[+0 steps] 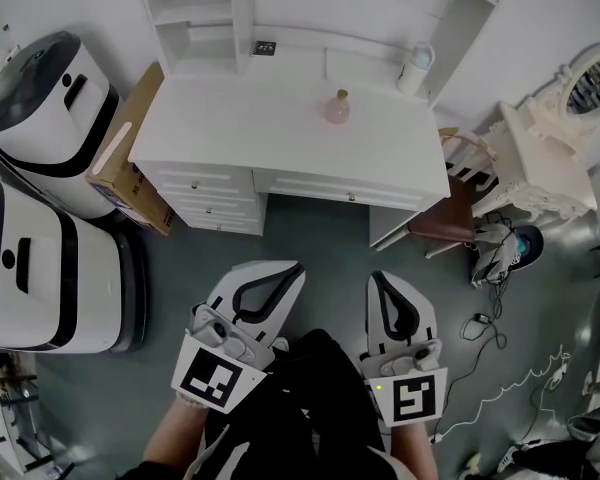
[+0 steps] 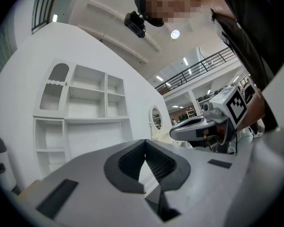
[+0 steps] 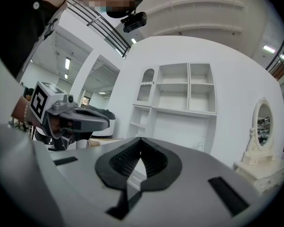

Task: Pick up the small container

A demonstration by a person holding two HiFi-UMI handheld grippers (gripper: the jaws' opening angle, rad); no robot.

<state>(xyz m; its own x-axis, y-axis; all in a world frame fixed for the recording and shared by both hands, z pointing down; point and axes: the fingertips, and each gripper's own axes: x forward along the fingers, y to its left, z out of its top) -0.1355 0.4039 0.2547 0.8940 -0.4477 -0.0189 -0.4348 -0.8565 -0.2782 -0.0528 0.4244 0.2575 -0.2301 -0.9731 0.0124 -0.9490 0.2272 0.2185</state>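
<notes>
Two handheld grippers sit low and near in the head view, side by side above the grey floor (image 1: 310, 238), both pointing toward the far white desk (image 1: 240, 118). The left gripper (image 1: 296, 266) has its fingers pressed together with nothing between them, its ribbed pads meeting at the tip in its own view. The right gripper (image 1: 376, 276) is closed and empty in the same way. Each carries its marker cube at the near end, close to the person's dark clothing. The small pink container (image 1: 337, 108) stands upright on the desk top, right of centre and toward its far side, well apart from both grippers. A white bottle (image 1: 416, 67) stands farther back and to the right of it, near the foot of the white shelf unit (image 1: 210, 18) that rises from the back of the desk. Drawers (image 1: 215, 193) line the near face of the desk. A cardboard box (image 1: 130, 163) leans against the desk's left end, and two white machines with black trim (image 1: 40, 178) stand on the floor to the left of it. To the right of the desk is a brown chair (image 1: 450, 213). Beyond it is an ornate white vanity table (image 1: 535, 158) with an oval mirror (image 1: 590, 83). Cables (image 1: 500, 388) trail over the floor at the near right.
</notes>
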